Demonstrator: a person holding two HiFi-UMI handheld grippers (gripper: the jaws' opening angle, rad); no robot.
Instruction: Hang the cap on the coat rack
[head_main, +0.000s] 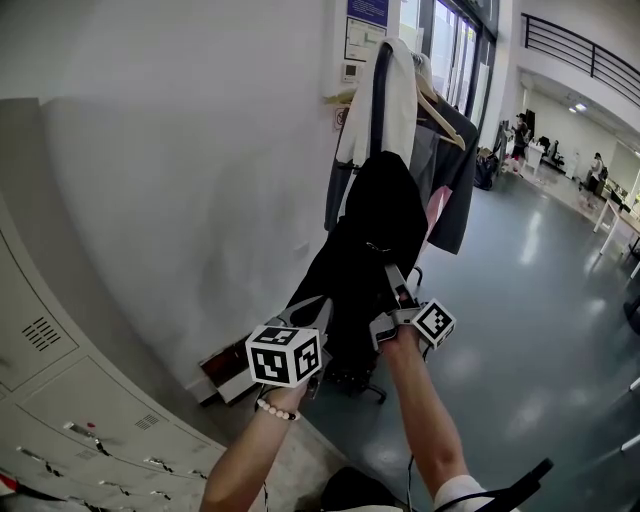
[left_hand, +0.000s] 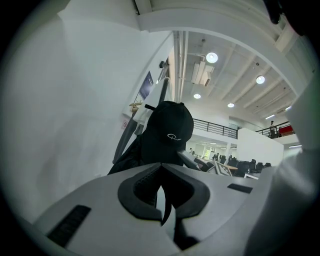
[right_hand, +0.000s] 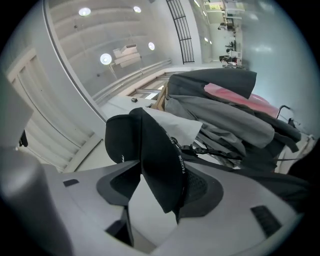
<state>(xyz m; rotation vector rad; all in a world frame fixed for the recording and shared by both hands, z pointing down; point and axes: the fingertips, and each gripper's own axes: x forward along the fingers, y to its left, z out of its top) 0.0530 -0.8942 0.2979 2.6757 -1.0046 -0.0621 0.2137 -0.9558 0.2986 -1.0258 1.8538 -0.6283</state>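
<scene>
Holding the black cap (head_main: 385, 195) up near the middle of the head view, the right gripper (right_hand: 165, 200) has its fingers clamped on the brim, which stands edge-on between them in the right gripper view, the crown bulging toward 10 o'clock. Left gripper (left_hand: 162, 210): fingers drawn together, only a sliver of gap, nothing I can make out in it; it sits low at 7 o'clock from the cap, beside a dark garment (head_main: 340, 290). Coat rack (head_main: 379, 100) rises toward 12 o'clock behind the cap, loaded with a white garment (head_main: 402, 85) and a grey jacket (head_main: 455, 175) on a wooden hanger (head_main: 440, 105). Whether the crown touches a peg, I cannot tell. Handling, as a judgement: the cap is light, with a soft crown that will fold under any pinch, while the brim is stiff and flat, so the present hold is the right one. The cloth gives a fair grip. To seat it, the open underside of the crown probably needs lifting over a free peg near 12 o'clock; the crowded garments may snag it.
</scene>
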